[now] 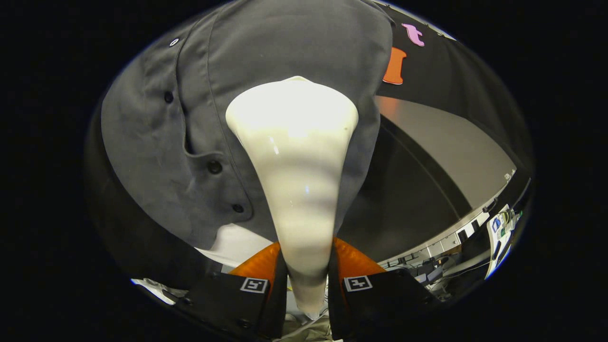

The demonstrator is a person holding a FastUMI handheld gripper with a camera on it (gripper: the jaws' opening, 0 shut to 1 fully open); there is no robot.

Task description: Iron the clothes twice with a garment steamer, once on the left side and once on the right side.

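gripper (307,266) clamped on the narrow handle of the white garment steamer (297,156), one finger pressing each side; wide head flared out ahead, laid against the hanging grey shirt (266,57), just beside the button placket (214,167). risky from here: catching a button or the folded placket edge and dragging the cloth into creases; letting the smooth, tapered handle slide or twist in the grip; lingering on one spot and soaking the fabric.

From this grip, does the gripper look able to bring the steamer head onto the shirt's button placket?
Probably yes. The gripper is shut on the steamer, whose head is at the grey shirt. The button placket lies just beside it, with nothing between.
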